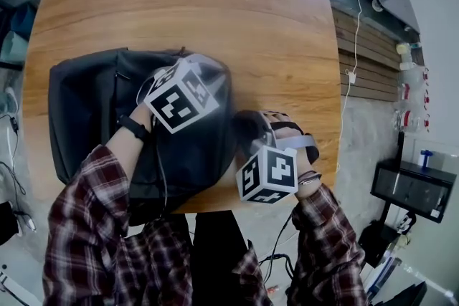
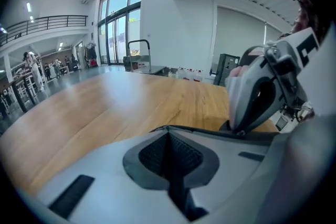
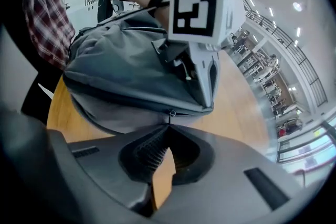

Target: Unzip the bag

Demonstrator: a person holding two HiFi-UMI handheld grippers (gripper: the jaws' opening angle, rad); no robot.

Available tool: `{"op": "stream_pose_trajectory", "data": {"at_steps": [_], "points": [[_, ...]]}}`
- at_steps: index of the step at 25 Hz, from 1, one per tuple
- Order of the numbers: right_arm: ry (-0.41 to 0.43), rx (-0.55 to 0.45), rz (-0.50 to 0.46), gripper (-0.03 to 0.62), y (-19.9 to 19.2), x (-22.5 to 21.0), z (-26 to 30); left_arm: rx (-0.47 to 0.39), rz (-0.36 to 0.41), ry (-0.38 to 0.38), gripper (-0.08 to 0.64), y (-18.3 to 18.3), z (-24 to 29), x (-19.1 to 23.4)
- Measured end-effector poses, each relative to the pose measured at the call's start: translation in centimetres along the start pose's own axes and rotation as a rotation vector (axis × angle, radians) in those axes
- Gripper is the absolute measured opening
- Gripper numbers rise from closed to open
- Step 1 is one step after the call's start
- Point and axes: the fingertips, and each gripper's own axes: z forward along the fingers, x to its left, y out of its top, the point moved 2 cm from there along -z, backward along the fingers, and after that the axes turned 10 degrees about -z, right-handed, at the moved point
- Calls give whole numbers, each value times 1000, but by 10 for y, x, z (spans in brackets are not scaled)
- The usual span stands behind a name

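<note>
pinching zipper pull (image 3: 169,114) with right tongs (image 3: 168,129), bracing bag (image 1: 86,104) with left tongs (image 2: 168,131) pressed together; may slip off if tugged askew.

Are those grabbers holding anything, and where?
The right hand-held gripper pinches the zipper pull of the bag; the left hand-held gripper seems shut on the bag's edge.

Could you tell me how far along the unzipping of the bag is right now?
Done: both grippers are placed. The left gripper sits shut against the bag, apparently steadying it. In hand: the right gripper is shut on the zipper pull. Left: the whole opening stroke, since the zip line shows no opening yet.
</note>
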Motion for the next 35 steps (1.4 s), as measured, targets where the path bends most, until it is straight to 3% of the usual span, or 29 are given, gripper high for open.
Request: {"op": "stream_pose_trajectory", "data": {"at_steps": [5,10,14,18,20,25,27,30,35], "points": [[11,-27,46,11,10,32,-18,-11,-15,56,6,5,14,23],[-10,-94,213,11,35,64,-51,-36,-77,169,6,8,-3,60],[-66,-110,369,11,30,59,-40,-52,-114,227,6,7,-7,78],[-90,-122,425,11,20,55,-32,-75,-102,278,7,7,-27,76],[-103,-122,441,11,16,53,-30,-83,-39,210,6,6,-39,50],[-161,-100,465,11,-5,27,-25,-66,218,-111,8,-1,-47,-60],[-182,-86,465,11,-13,14,-21,-56,266,-148,7,-3,-38,-78],[-204,-58,474,11,-19,3,-18,-56,237,-154,7,1,-25,-74],[-224,32,449,11,-14,11,-18,-59,54,-271,8,3,-8,-67]]}}
